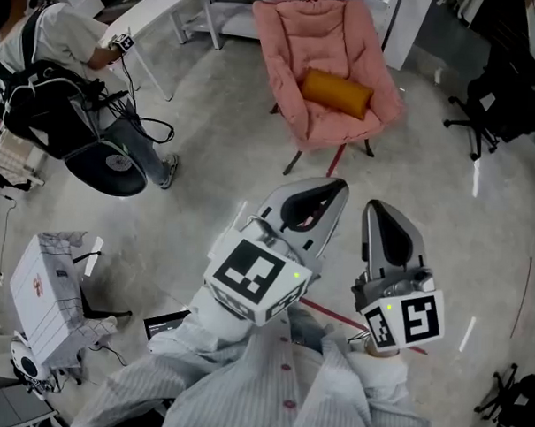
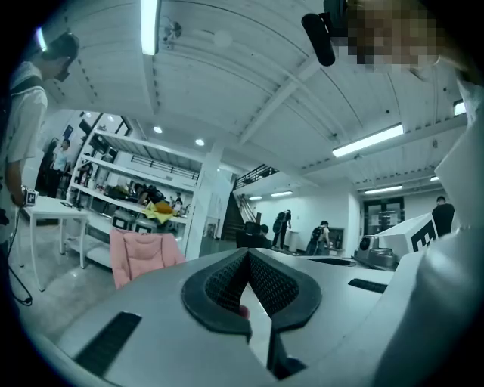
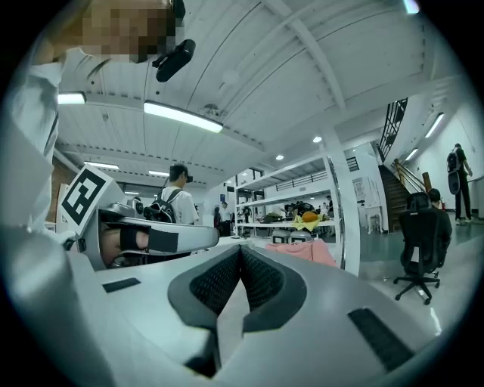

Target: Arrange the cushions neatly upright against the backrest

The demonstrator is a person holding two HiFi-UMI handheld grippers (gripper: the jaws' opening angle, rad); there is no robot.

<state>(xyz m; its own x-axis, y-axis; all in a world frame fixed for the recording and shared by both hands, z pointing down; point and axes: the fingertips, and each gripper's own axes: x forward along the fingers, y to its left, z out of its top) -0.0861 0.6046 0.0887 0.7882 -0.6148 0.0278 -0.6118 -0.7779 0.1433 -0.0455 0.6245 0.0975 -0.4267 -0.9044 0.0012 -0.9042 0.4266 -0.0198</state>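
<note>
**Cushion (image 1: 336, 93) way out at 12 o'clock, nothing grabbed**

Closest to me I've got the left gripper (image 1: 333, 186) and right gripper (image 1: 379, 209) side by side, both clamped shut on nothing. Well past them at 12 o'clock, the orange cushion lies across the seat of the pink chair (image 1: 293, 32), not upright against the backrest.
</note>
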